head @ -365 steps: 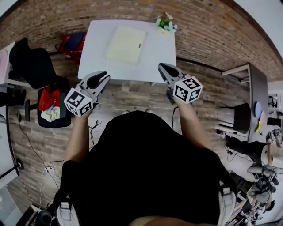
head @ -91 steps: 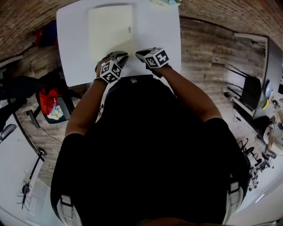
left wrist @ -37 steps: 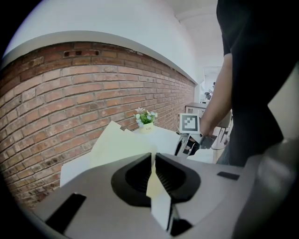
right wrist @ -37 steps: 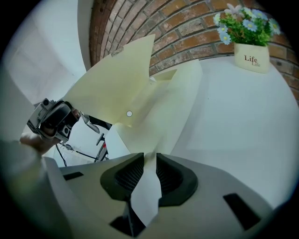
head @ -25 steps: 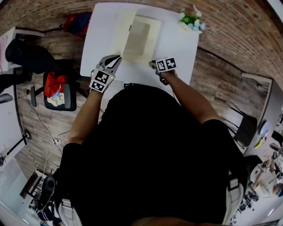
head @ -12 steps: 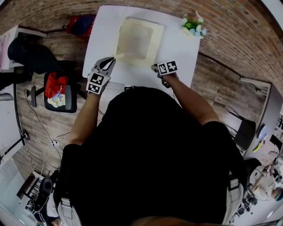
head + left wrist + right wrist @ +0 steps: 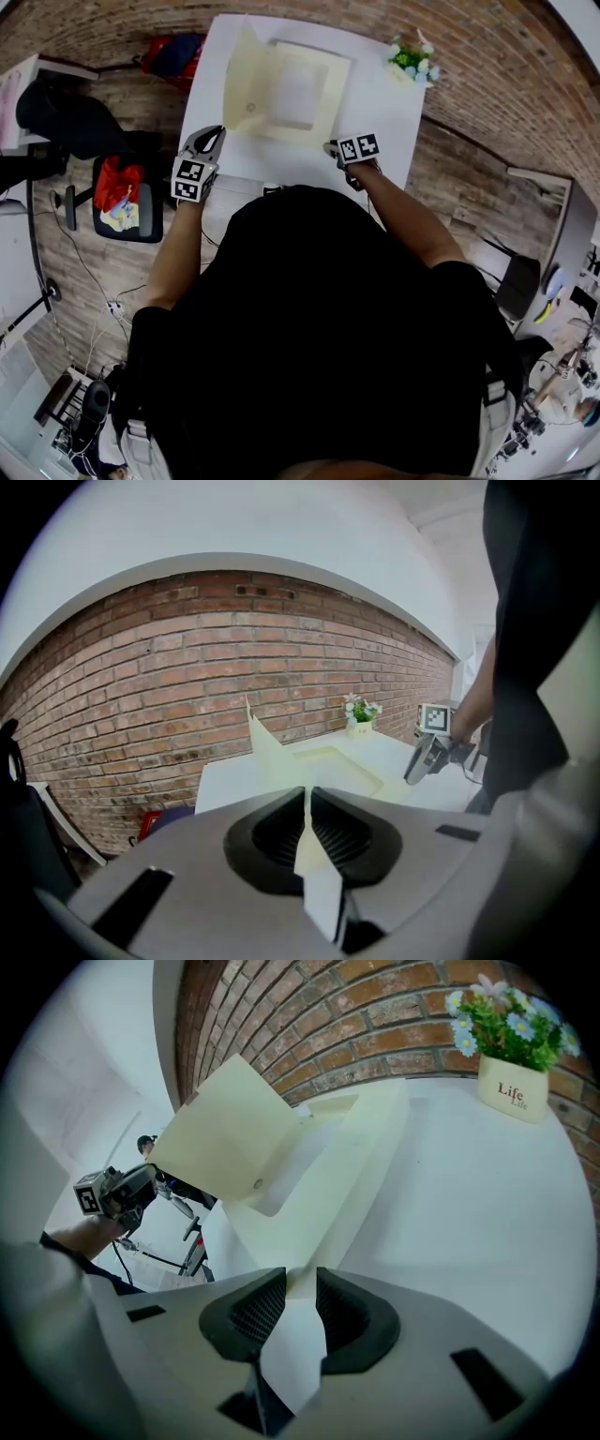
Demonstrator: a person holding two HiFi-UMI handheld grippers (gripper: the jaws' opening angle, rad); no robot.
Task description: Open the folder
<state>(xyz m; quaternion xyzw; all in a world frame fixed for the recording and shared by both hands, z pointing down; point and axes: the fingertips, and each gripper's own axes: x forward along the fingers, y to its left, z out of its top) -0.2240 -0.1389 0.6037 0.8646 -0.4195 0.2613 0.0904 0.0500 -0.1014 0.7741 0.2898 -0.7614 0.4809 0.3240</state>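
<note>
While the white table (image 7: pixel 375 108) is standing against the brick wall (image 7: pixel 187 667), the cream folder (image 7: pixel 298 94) is lying across the tabletop's middle, partly open, with its cover (image 7: pixel 240 80) rising steeply on my left side. My left claw (image 7: pixel 211 133) is pressing its jaws together on the near edge of that raised cover, a thin cream strip running between the pads. My right claw (image 7: pixel 330 147) is pinching the folder's near right corner, low against the tabletop. A small flower pot (image 7: pixel 410 58) is sitting at the table's far right corner, apart from the folder.
</note>
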